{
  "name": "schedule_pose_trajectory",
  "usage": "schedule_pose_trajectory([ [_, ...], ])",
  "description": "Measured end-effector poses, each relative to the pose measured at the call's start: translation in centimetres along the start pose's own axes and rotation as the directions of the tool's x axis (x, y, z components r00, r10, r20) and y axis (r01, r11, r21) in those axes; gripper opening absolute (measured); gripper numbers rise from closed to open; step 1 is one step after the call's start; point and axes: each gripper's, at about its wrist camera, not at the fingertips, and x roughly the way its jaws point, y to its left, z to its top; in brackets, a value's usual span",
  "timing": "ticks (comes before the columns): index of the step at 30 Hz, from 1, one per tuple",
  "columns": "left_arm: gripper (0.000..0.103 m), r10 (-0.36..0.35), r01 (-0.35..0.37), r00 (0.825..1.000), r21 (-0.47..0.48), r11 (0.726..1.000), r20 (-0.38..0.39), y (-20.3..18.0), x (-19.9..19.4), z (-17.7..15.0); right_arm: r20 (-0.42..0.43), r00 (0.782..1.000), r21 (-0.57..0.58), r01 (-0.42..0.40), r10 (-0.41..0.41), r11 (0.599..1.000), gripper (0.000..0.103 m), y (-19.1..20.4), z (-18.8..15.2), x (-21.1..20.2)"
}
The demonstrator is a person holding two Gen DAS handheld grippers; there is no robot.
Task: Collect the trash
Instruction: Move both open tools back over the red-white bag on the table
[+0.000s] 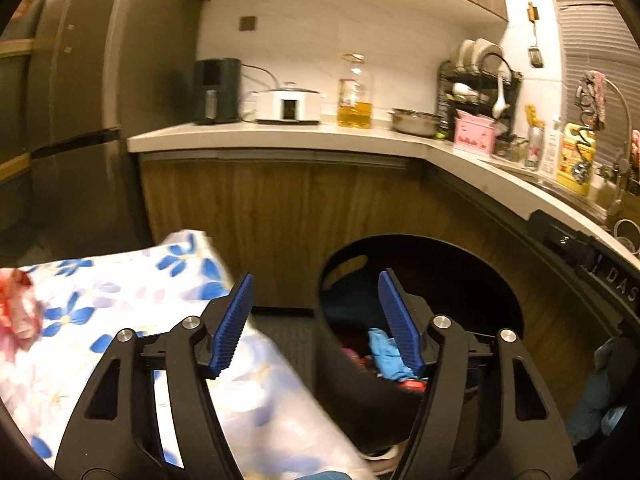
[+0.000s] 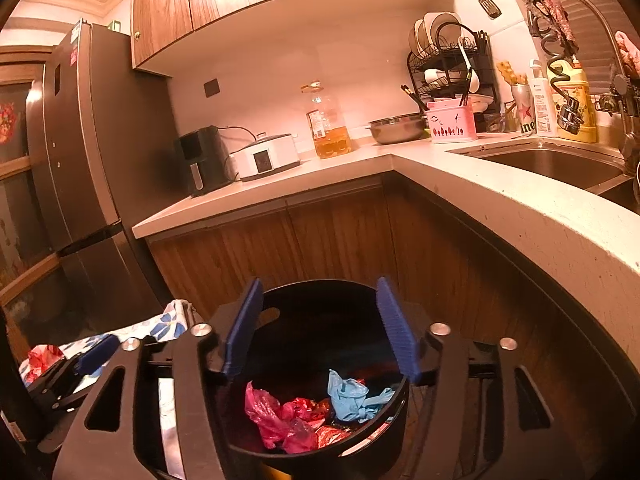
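— So, how do the two grippers stand?

— Both are wide open and hold nothing. The left gripper (image 1: 316, 322) has bare blue ribbed pads (image 1: 234, 320). The right gripper (image 2: 320, 326) is the same, its jaws parted with only air between them.

— And the trash?

— Below and beyond the right gripper's fingers stands a round black plastic bin (image 2: 394, 406). Inside it lie a crumpled light-blue glove (image 2: 352, 398) and pink and red plastic wrappers (image 2: 288, 420), apart from the pads. In the left view the bin is beyond the right finger, and that finger partly covers the glove.

— What is hard to see?

— A surface with a white cloth with blue flowers (image 1: 120, 280) lies under the left finger, blurred. A red crumpled piece (image 1: 18, 308) sits at its far left edge, cut off by the frame; I cannot tell what it is.
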Motion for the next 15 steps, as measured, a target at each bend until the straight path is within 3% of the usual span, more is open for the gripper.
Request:
schedule_pose_trajectory([
  [6, 0.073, 0.131, -0.13, 0.991, -0.027, 0.991, 0.033, 3.3, -2.8, -1.1, -0.002, 1.0, -0.005, -0.027, 0.027, 1.0, 0.075, 1.3, -0.7, -0.8],
  [15, 0.077, 0.317, -0.313, 0.948, -0.106, 0.944, 0.021, 10.3, -6.8, -3.2, -0.018, 0.995, -0.033, -0.102, 0.101, 0.994, 0.078, 5.4, -2.1, -1.6],
])
